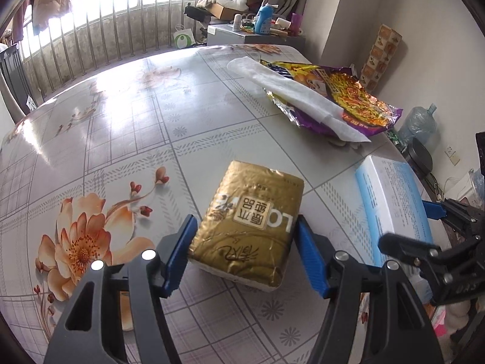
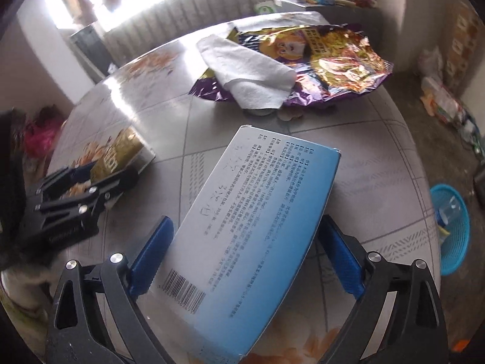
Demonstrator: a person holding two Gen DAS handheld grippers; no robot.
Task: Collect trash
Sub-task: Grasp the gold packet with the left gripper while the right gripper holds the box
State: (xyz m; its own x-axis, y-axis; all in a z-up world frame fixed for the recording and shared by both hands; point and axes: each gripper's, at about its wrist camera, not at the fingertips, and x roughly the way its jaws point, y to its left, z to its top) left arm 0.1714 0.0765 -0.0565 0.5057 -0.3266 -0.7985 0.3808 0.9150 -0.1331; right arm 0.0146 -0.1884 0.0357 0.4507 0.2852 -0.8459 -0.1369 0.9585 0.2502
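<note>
Item 1: gold tissue pack [image 1: 247,227], on the floral counter [image 1: 121,127], seated between the left gripper [image 1: 245,251] jaws; both pads appear pressed to its sides, so it is judged grasped.

Item 2: blue-white carton [image 2: 251,233], straddled by the right gripper [image 2: 245,257]; jaws spread, a gap visible at the right pad, not yet clamped.

Step in hand: paired pickup. Next move calls for closing on the carton, then lifting.

Right view only: blue basket [image 2: 451,227] on the floor at 3 o'clock. Snack bag [image 1: 333,94] and white cloth [image 1: 291,91] at 1 o'clock in the left view.
</note>
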